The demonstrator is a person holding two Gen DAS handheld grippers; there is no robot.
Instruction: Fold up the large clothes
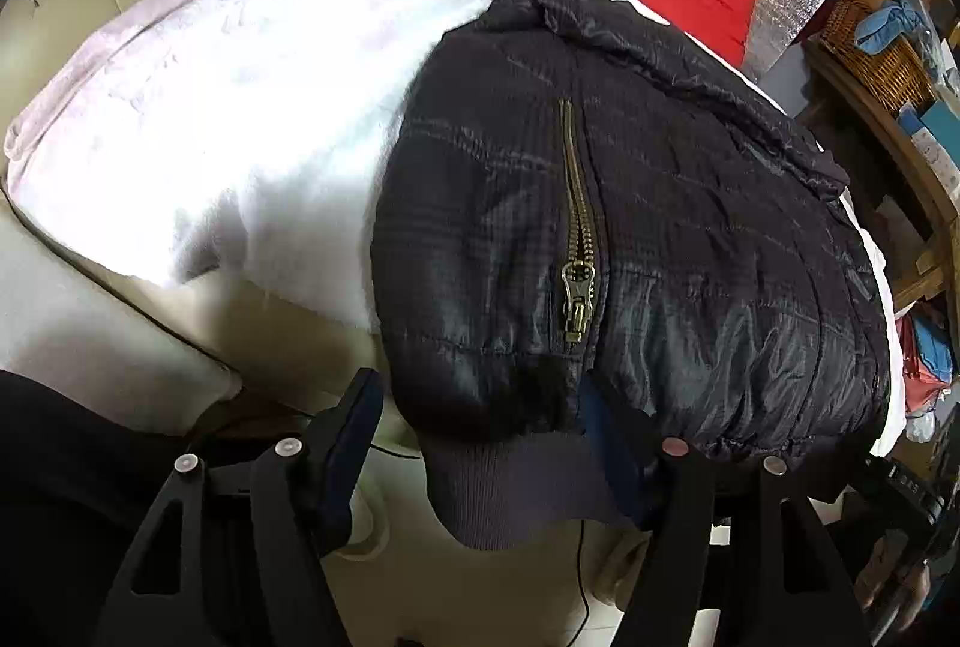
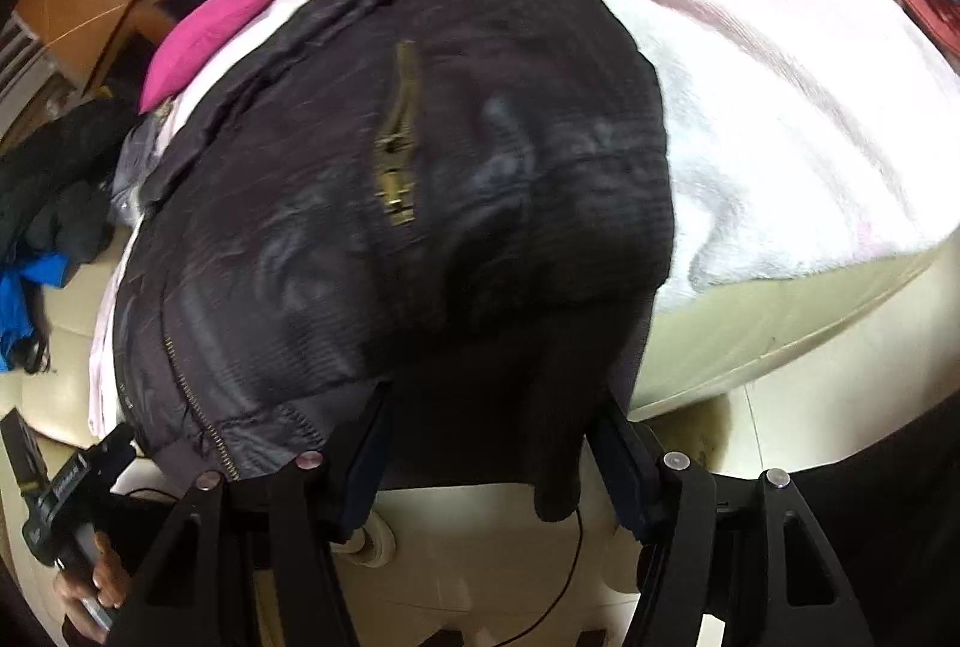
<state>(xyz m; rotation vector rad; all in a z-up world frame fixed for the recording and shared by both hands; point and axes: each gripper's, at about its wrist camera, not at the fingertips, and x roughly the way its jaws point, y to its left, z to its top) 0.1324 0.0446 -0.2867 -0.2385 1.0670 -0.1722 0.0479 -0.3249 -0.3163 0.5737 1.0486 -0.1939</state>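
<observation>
Right wrist: jacket (image 2: 420,203) hem blurred, dark.

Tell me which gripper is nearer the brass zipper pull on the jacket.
Left. The left gripper straddles the ribbed hem just below the zipper pull. The right gripper straddles the hem at the other corner, farther from the pull.
</observation>
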